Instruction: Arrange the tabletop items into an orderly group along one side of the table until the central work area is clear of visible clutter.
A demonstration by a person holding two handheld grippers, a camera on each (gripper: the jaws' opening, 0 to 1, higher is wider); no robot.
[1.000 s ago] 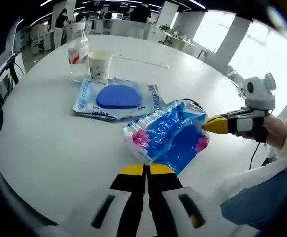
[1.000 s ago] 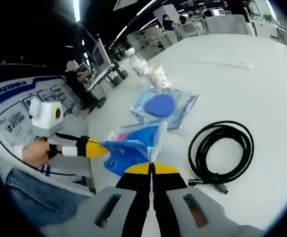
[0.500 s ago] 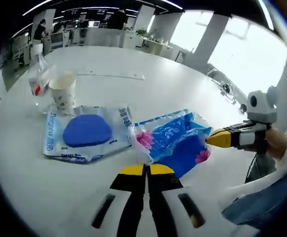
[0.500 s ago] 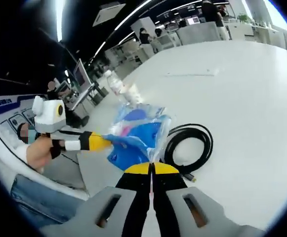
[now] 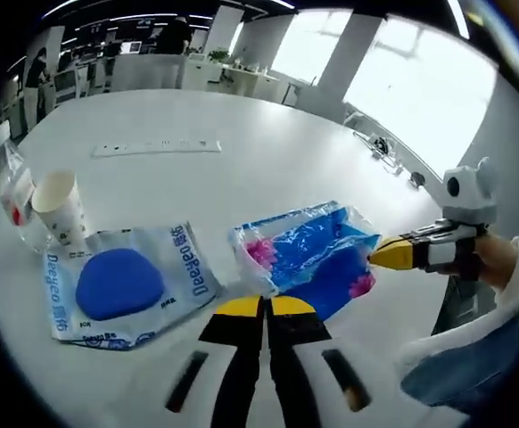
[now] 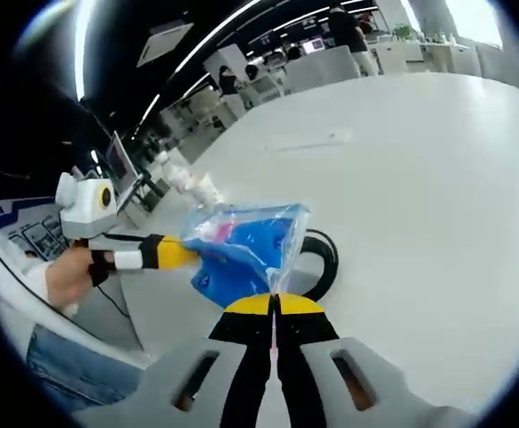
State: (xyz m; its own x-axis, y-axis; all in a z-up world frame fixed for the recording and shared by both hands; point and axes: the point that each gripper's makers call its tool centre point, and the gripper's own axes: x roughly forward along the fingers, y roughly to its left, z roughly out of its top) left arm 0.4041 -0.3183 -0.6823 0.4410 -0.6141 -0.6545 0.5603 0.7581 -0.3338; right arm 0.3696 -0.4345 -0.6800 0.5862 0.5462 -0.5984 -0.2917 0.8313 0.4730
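My left gripper (image 5: 264, 308) has its jaws pressed together on the near edge of the blue-and-pink plastic packet (image 5: 308, 254). My right gripper (image 6: 275, 305) is likewise clamped on the opposite edge of the same packet (image 6: 242, 250), so I hold it between both tools, lifted clear of the white table (image 5: 242, 169).

In the left gripper view, the right gripper (image 5: 389, 253) enters from the right with its yellow tips at the packet's corner; a hand (image 5: 496, 259) grips it, held roughly level. In the right gripper view, the left gripper (image 6: 175, 252) enters from the left, also roughly level, with a hand (image 6: 68, 276) behind it.

Readable text: the flat clear pouch (image 5: 121, 285) holding a blue oval pad carries blue lettering that I read as "Deeyeo" on the right-hand strip of the pouch, as seen in the left gripper view. Print on the packet I hold is too blurred to read.

The pouch lies flat near the table edge closest to me. A paper cup (image 5: 59, 207) stands just beside the pouch's far corner, with a clear bottle with a red label (image 5: 12, 192) next to it. A white strip (image 5: 157, 145) lies toward the table's middle. A coiled black cable (image 6: 317, 263) lies on the table behind the held packet.
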